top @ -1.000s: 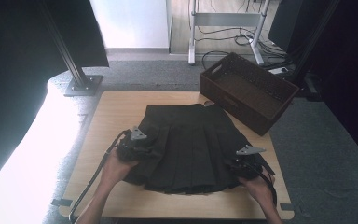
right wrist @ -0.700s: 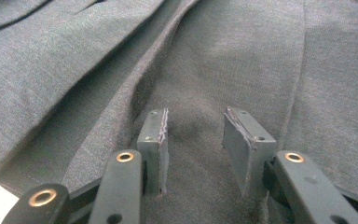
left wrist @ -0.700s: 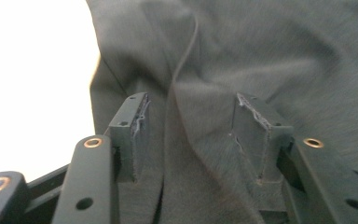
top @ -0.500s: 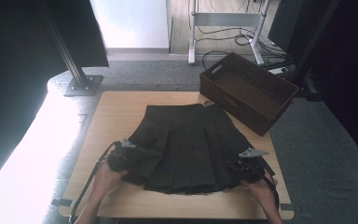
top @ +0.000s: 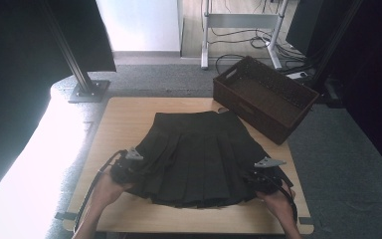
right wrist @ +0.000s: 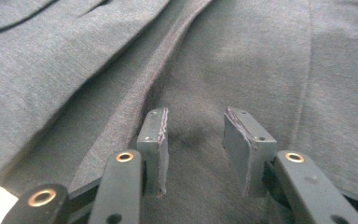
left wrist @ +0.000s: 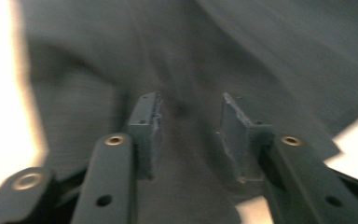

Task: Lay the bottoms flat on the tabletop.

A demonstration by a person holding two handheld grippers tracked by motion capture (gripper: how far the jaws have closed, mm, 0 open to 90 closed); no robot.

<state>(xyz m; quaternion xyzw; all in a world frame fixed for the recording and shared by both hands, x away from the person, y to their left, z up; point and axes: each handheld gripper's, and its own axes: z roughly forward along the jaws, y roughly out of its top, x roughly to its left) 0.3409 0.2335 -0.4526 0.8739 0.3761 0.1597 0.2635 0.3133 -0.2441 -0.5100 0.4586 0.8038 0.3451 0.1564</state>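
The left hand-held gripper [top: 124, 168] sits at the left hem corner of the dark pleated skirt [top: 199, 154], its jaws having just reopened, parted over blurred cloth. The skirt lies flat on the desk [top: 129, 114], waistband toward the far edge, hem nearest the person, pleats running lengthwise. The right hand-held gripper [top: 263, 175] stands with jaws parted over fabric at the right hem corner.

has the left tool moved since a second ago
Yes: the left tool slid back toward the near edge of the light wooden table, along the dark pleated skirt.
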